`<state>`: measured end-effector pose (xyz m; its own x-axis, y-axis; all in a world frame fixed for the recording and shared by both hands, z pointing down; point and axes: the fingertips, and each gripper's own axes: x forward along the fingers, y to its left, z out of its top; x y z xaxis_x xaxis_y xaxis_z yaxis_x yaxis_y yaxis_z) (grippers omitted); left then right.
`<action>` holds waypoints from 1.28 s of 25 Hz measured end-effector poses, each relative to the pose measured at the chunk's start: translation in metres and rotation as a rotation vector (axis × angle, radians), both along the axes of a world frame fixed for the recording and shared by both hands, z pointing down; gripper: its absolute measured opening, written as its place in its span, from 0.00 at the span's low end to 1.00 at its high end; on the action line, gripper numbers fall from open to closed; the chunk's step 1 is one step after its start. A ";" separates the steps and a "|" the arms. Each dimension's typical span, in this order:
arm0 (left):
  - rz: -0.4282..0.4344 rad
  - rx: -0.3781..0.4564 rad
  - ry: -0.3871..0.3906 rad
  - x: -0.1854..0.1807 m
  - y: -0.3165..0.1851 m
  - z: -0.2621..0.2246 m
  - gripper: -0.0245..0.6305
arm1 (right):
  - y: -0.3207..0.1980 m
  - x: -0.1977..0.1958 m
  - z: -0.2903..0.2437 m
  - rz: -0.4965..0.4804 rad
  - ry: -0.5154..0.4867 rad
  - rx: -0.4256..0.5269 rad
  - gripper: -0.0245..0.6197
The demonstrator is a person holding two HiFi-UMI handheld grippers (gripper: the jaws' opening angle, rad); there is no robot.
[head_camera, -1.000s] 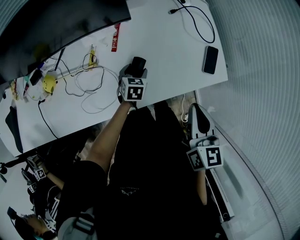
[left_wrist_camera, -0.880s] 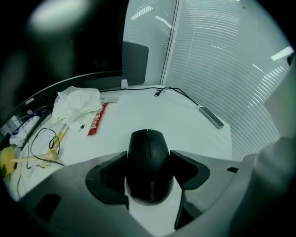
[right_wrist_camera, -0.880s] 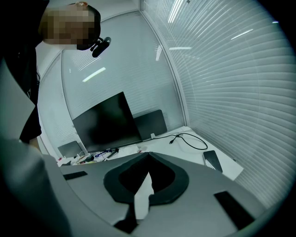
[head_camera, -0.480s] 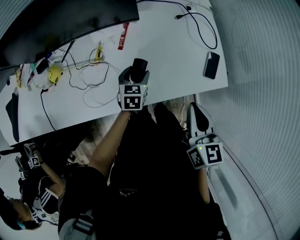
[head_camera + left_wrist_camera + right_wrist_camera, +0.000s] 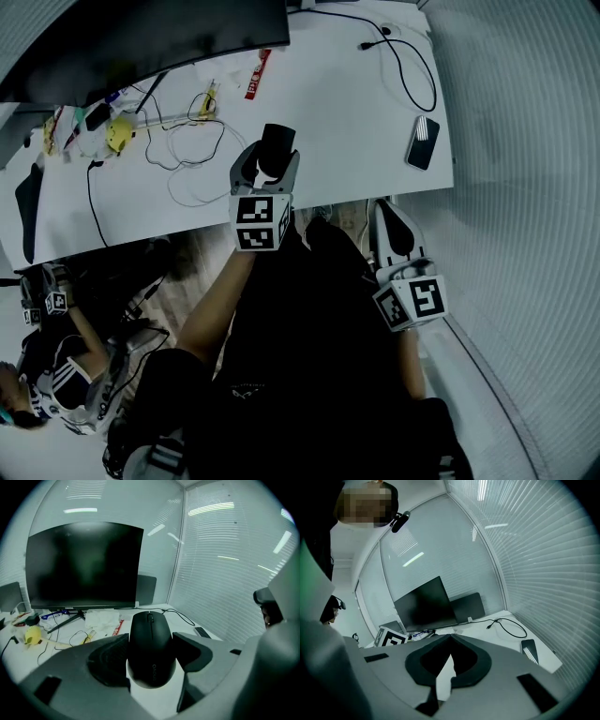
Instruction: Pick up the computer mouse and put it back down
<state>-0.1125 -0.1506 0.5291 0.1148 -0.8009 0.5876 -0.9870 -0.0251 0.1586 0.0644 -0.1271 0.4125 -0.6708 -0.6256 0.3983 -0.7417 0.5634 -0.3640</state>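
Note:
The black computer mouse sits between the jaws of my left gripper, which is shut on its sides and holds it over the front part of the white desk. The mouse's wheel end points away from me toward the monitor. My right gripper hangs off the desk's front right corner beside my body, its fingertips touching and nothing between them.
A dark monitor stands at the back. A phone and a looped black cable lie at the right. Tangled wires, a yellow object and a red packet lie at the left. Another person is at lower left.
The left gripper with the mouse has come up and back toward me, its marker cube now over the desk's front edge. The right gripper has barely moved.

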 end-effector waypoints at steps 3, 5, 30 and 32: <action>-0.017 0.031 -0.014 0.007 0.007 -0.010 0.47 | -0.003 0.003 0.004 -0.041 -0.021 0.011 0.04; -0.037 0.053 -0.015 0.011 0.013 -0.018 0.47 | -0.004 0.004 0.007 -0.073 -0.034 0.020 0.04; -0.194 0.293 -0.050 0.036 0.118 -0.142 0.47 | 0.006 0.002 -0.024 -0.277 -0.076 0.127 0.04; -0.198 0.298 -0.049 0.035 0.120 -0.150 0.47 | 0.002 0.001 -0.029 -0.277 -0.071 0.124 0.04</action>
<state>-0.0770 -0.0306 0.3795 -0.0823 -0.9419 0.3256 -0.9836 0.1294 0.1256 0.0651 -0.1254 0.3835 -0.8461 -0.4557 0.2763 -0.5285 0.7840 -0.3254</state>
